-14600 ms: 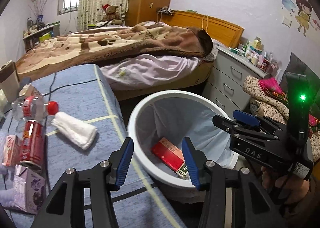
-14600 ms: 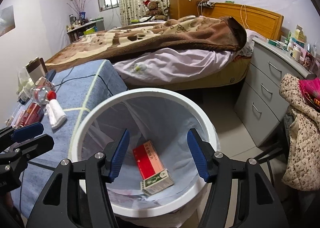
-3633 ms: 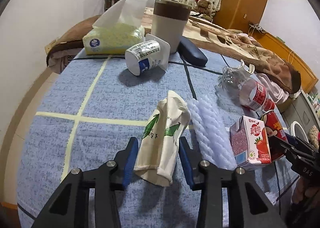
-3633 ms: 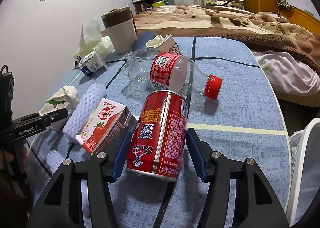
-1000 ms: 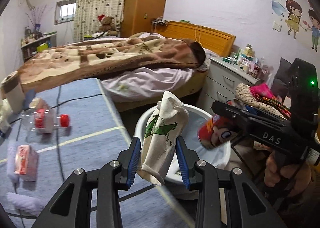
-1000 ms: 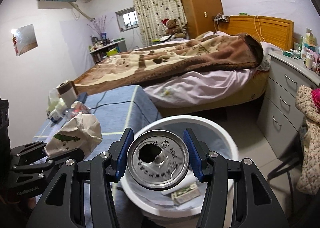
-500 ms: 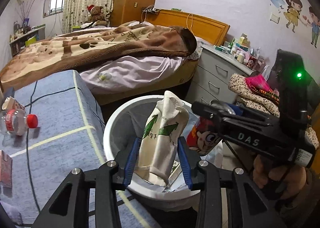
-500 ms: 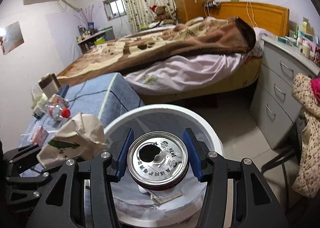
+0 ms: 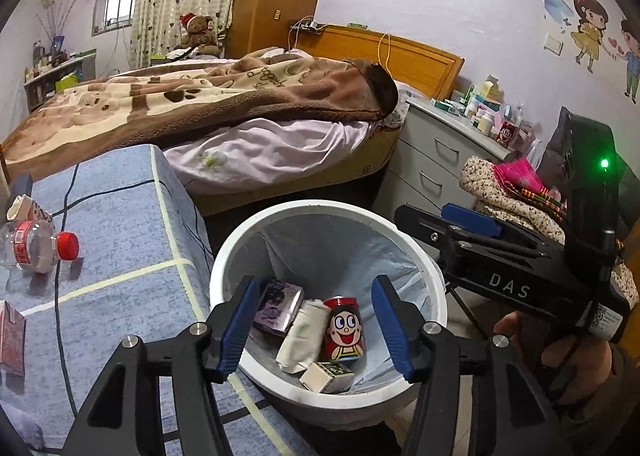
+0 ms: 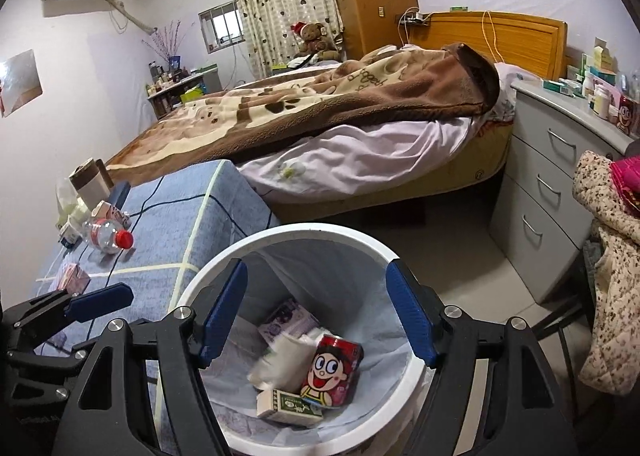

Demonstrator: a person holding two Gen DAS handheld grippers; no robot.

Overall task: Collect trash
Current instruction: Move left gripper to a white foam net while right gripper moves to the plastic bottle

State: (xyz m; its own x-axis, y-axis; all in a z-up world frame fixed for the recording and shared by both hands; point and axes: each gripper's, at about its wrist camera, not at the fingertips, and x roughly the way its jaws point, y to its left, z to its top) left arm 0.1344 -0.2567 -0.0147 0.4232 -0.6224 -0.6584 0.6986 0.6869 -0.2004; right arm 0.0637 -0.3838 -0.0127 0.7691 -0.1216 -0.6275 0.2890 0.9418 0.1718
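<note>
Both grippers hang over the white lined bin. Inside lie a red cartoon can, a crumpled cream paper bag, a purple carton and a small green-and-white box. My left gripper has its jaws opening, with nothing between them. My right gripper is also opening and empty; it shows at the right of the left wrist view.
On the blue-clothed table lie a clear bottle with a red cap, a pink carton, a cup and tissues. A bed, grey drawers and piled clothes surround the bin.
Both grippers opened over the bin: the paper bag left my left jaws and the red can left my right jaws, and both now lie inside the bin.
</note>
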